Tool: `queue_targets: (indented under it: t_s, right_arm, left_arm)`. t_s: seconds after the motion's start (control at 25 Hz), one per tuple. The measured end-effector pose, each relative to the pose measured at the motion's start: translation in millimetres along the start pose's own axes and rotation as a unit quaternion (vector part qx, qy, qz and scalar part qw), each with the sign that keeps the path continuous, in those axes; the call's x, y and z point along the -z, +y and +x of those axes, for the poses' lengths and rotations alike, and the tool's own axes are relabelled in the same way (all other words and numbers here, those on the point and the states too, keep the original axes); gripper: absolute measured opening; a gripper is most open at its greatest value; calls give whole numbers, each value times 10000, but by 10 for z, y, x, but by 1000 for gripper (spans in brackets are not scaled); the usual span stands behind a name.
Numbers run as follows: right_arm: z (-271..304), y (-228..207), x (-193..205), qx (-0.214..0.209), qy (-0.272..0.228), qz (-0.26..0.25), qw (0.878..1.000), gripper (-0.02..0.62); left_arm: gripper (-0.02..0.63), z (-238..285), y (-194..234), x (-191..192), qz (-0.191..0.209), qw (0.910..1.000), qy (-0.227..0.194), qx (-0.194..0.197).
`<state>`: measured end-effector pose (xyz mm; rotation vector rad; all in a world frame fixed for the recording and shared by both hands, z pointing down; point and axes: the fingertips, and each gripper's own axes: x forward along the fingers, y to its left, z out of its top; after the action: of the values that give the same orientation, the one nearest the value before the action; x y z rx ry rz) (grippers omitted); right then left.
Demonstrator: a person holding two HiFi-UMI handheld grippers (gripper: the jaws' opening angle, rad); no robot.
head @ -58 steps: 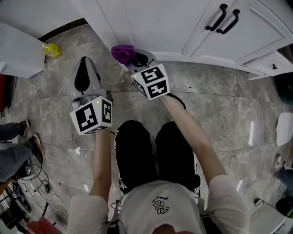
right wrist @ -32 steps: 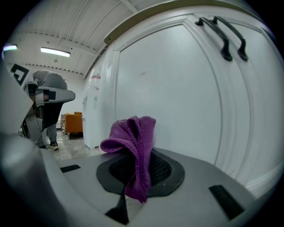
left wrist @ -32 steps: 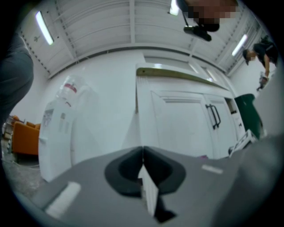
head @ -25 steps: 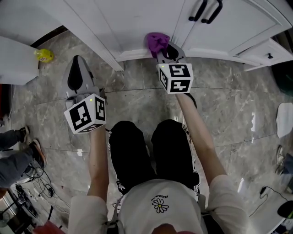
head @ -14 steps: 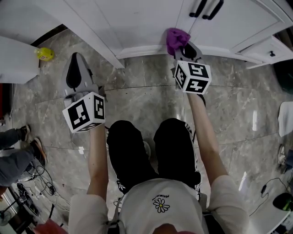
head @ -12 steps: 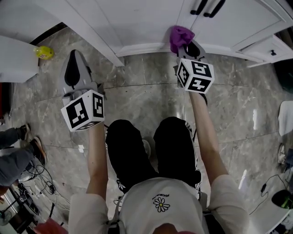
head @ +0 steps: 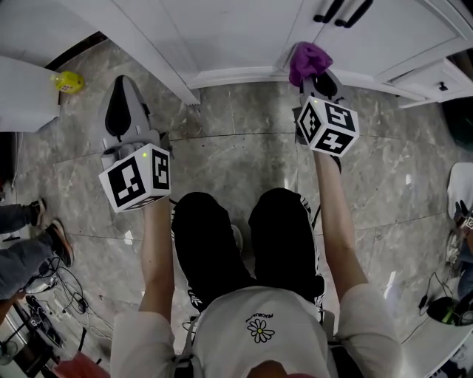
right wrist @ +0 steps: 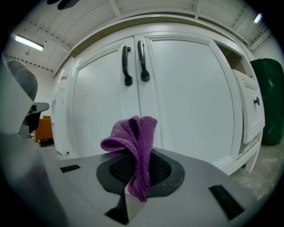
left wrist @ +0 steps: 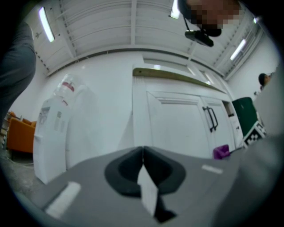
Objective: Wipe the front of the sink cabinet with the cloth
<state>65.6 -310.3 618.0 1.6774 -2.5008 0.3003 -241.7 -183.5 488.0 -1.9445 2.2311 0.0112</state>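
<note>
purple knitted cloth (head: 309, 59) in right gripper (head: 318, 78) jaws, before white sink cabinet (head: 236, 33) foot | black bar handles (head: 341, 11) up-right of cloth | left gripper (head: 120, 88) left, over grey stone floor (head: 236, 162), apart from cabinet

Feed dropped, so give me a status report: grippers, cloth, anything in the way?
Left gripper shut, empty. Right gripper shut on purple cloth, low at cabinet front; contact unclear. Nothing seen blocking.

The cloth (right wrist: 133, 146) was a soft purple knit, matt and ribbed. The right tool (right wrist: 137, 174) holding it looked like matt grey plastic. At the top of the frame the cabinet (head: 244, 29) was smooth and painted white, with glossy black handles (right wrist: 128, 80). The floor (head: 236, 155) was polished grey stone tile.
</note>
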Motion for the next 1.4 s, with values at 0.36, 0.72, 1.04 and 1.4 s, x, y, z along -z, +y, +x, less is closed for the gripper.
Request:
queue_targets:
  t_s: [0.36,0.72,1.04,1.4]
  right_arm:
    - [80,1598,442,-2235,27,-30,9747,55]
    - [651,2562,946,-2732,555,-311,9599,57]
    - [722,2587,949,-2587,545,-238,9641,57]
    - [631,1848,864,-2112,436,-21,9765,57]
  left_arm:
    - [5,-71,56,281,1,9999,122,-4]
    - [5,-369,25,689,-274,9979,583,84]
    - [5,-285,17,592,-400,9982,447,93]
    - [5,-260,-53,585,-388,9984,420,30]
